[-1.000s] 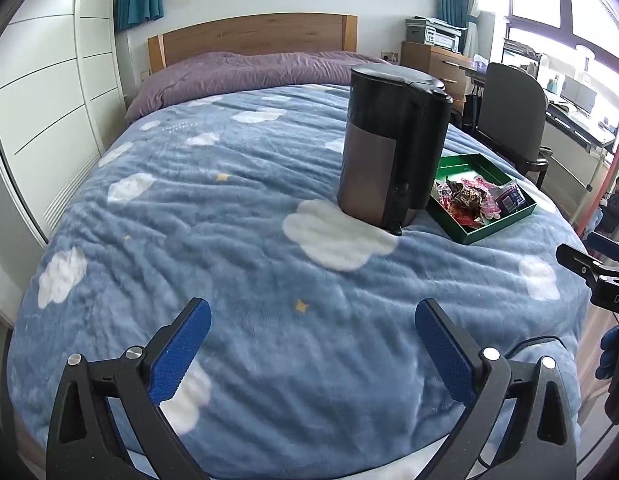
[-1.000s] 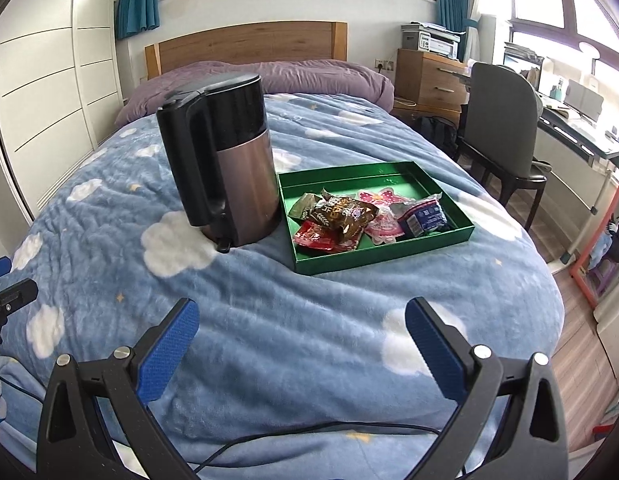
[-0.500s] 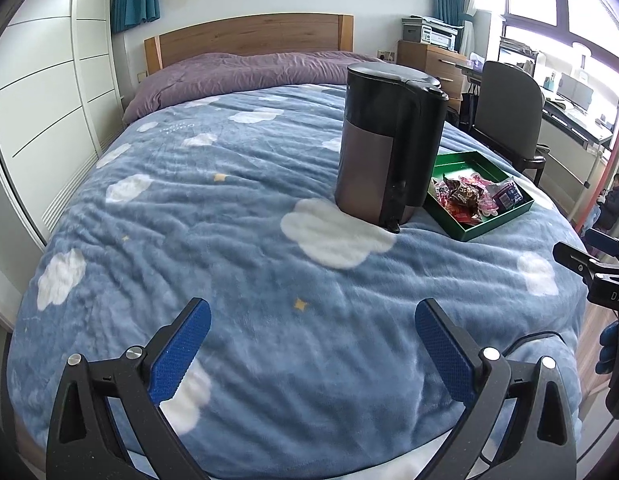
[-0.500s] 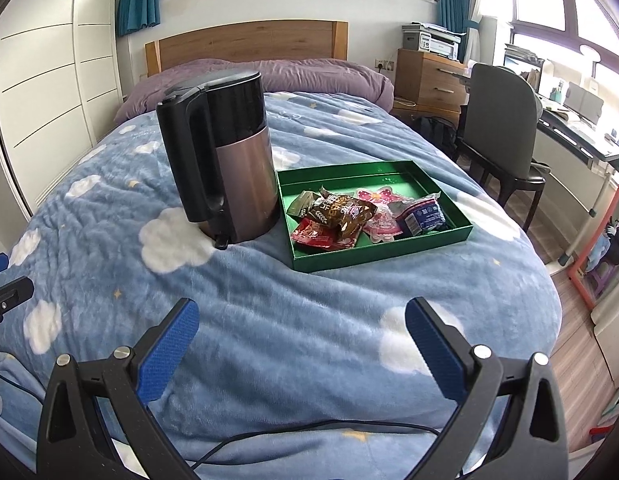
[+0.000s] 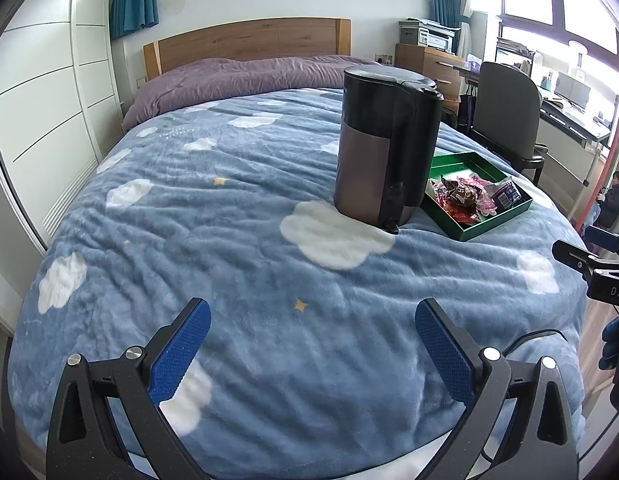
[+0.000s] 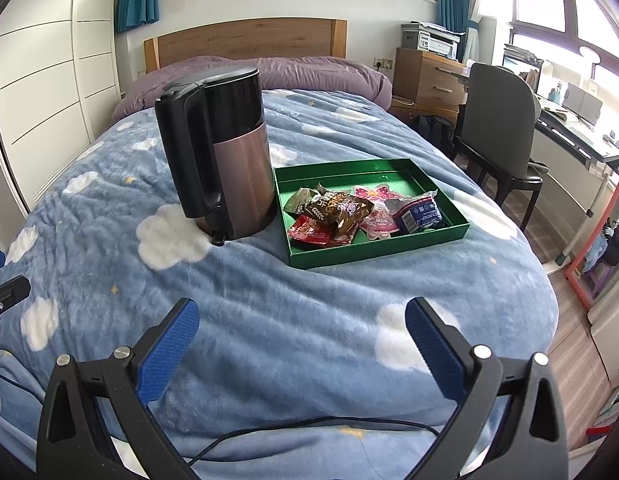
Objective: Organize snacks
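1. Right wrist view shows the snacks (image 6: 351, 214) heaped loosely inside a green tray (image 6: 375, 251) on the bed (image 6: 269, 312), packets overlapping toward the tray's near half while its far half lies bare.
2. A dark kettle (image 6: 225, 156) stands upright just beside the tray's left wall, handle toward the camera; whether they touch I cannot tell.
3. The right tool (image 6: 301, 332) hovers over the blanket near the bed's foot, fingers spread wide and empty, well apart from the tray, likely aimed at it because the tray sits straight ahead.
4. Left wrist view has the left tool (image 5: 311, 334) likewise spread wide with nothing between its pads, facing the kettle (image 5: 383, 152), which hides part of the tray (image 5: 495, 222).
5. Judging by the pile, this fits either packets just gathered into the tray or packets waiting to be sorted out of it; the pictures do not settle which.
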### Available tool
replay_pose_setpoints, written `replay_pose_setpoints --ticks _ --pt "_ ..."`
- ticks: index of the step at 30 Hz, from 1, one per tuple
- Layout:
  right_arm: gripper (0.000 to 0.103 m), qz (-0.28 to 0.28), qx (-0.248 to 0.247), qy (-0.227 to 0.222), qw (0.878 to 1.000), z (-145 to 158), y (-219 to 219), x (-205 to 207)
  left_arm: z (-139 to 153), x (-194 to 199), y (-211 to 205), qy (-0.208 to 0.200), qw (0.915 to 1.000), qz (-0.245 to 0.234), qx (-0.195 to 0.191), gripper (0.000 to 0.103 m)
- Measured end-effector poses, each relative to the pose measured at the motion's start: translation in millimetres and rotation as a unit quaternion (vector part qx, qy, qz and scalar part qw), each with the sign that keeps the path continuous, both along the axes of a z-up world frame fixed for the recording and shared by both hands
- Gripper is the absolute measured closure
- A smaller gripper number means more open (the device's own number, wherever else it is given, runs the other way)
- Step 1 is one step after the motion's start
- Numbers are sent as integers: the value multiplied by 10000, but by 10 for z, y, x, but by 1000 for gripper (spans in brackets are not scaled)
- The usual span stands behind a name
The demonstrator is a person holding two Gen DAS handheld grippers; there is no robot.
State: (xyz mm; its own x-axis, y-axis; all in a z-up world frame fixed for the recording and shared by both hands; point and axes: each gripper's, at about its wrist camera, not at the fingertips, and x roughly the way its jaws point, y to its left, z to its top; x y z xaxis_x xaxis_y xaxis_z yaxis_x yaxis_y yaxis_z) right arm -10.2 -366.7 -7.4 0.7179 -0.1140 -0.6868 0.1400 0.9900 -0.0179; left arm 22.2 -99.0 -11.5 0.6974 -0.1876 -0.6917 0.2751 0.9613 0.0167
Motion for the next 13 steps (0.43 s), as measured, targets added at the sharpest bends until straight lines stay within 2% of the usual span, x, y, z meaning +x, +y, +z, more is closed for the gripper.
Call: replay_pose_setpoints --ticks 13 --pt "0 8 -17 31 10000 -17 -2 -17 35 24 56 -98 9999 138 0 2"
